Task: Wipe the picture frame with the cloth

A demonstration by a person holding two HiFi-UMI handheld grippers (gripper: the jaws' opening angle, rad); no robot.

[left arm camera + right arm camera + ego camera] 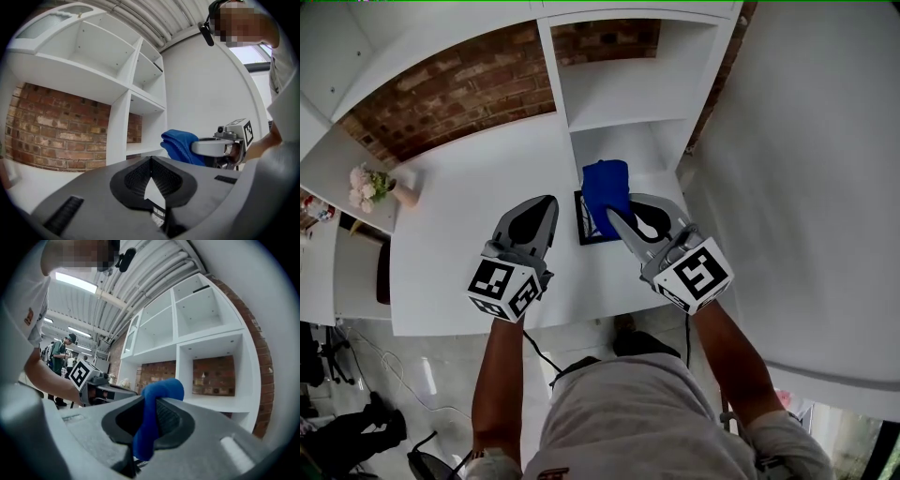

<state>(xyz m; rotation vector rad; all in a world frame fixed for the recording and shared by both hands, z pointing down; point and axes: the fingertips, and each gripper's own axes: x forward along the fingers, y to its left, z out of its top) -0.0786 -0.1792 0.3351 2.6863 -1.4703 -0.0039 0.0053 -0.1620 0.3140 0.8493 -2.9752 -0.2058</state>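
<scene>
A black picture frame (584, 231) lies flat on the white desk (459, 244), at the foot of the shelf unit. My right gripper (614, 217) is shut on a folded blue cloth (607, 187), which hangs over the frame and hides most of it. The right gripper view shows the cloth (157, 399) pinched between the jaws and draped down over them. My left gripper (548, 202) is beside the frame on its left, shut with nothing in it; its closed tips (150, 159) show only white desk behind them. The cloth (180, 143) appears to its right.
White open shelves (619, 84) rise behind the frame, backed by a brick wall (459, 103). A small bunch of pink flowers (370, 185) sits at the desk's far left. A white wall panel (806, 169) stands on the right. A person (58, 352) stands far off.
</scene>
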